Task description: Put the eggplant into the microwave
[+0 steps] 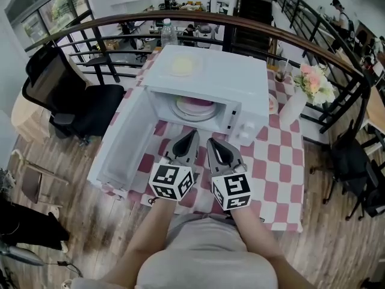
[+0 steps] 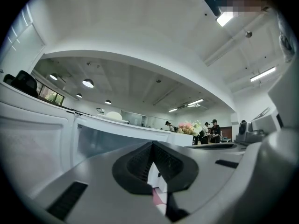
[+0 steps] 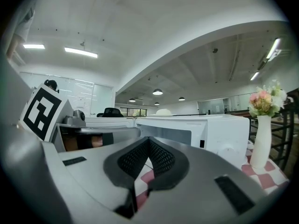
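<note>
The white microwave (image 1: pixel 210 80) stands on the checkered table with its door (image 1: pixel 120 143) swung open to the left. Inside the cavity lies a pinkish plate (image 1: pixel 194 107); I cannot make out an eggplant in any view. My left gripper (image 1: pixel 190 136) and right gripper (image 1: pixel 212 143) are side by side just in front of the opening, both pointing level at it. Both are shut with nothing between the jaws. The left gripper view shows the shut left gripper (image 2: pixel 152 146) facing the microwave (image 2: pixel 117 129). The right gripper view shows the shut right gripper (image 3: pixel 148 141) with the microwave (image 3: pixel 205 132) ahead.
A pale round thing (image 1: pixel 180 66) sits on top of the microwave. A white vase of flowers (image 1: pixel 295 104) stands on the table at the right, and a water bottle (image 1: pixel 169 32) behind. A black chair (image 1: pixel 66 95) and a curved railing (image 1: pixel 90 26) lie beyond.
</note>
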`<state>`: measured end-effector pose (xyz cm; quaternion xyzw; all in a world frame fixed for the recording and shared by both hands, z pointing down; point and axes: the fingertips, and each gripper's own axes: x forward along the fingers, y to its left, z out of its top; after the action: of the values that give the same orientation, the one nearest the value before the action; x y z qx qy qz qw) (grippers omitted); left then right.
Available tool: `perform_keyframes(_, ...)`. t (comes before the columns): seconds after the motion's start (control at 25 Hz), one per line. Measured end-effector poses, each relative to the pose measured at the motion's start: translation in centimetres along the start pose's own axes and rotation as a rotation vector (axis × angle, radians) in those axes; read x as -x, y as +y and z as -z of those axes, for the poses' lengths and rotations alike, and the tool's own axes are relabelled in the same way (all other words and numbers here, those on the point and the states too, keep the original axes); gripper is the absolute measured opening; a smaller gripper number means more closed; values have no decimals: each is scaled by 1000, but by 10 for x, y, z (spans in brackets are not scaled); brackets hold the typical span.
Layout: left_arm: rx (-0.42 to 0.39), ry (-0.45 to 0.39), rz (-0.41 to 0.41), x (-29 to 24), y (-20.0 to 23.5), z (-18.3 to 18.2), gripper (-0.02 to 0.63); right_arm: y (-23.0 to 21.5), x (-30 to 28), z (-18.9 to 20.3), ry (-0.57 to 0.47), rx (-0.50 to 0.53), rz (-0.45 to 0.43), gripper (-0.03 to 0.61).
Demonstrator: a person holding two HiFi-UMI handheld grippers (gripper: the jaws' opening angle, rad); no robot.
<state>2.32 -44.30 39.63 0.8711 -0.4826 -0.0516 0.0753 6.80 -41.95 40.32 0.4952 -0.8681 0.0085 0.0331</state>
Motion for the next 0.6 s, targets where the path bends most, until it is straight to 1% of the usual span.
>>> perform_keyframes(0.16, -5, -11, 22, 2, -9, -4, 3, 2, 6, -1, 2, -2, -7, 23)
perform_keyframes(0.36, -25, -12, 45, 2, -20, -9, 3, -4, 11, -4, -8, -30, 13, 23)
perform_keyframes(0.6, -51, -5, 52, 3, -27, -8, 3, -4, 13, -6, -15, -23, 14, 23)
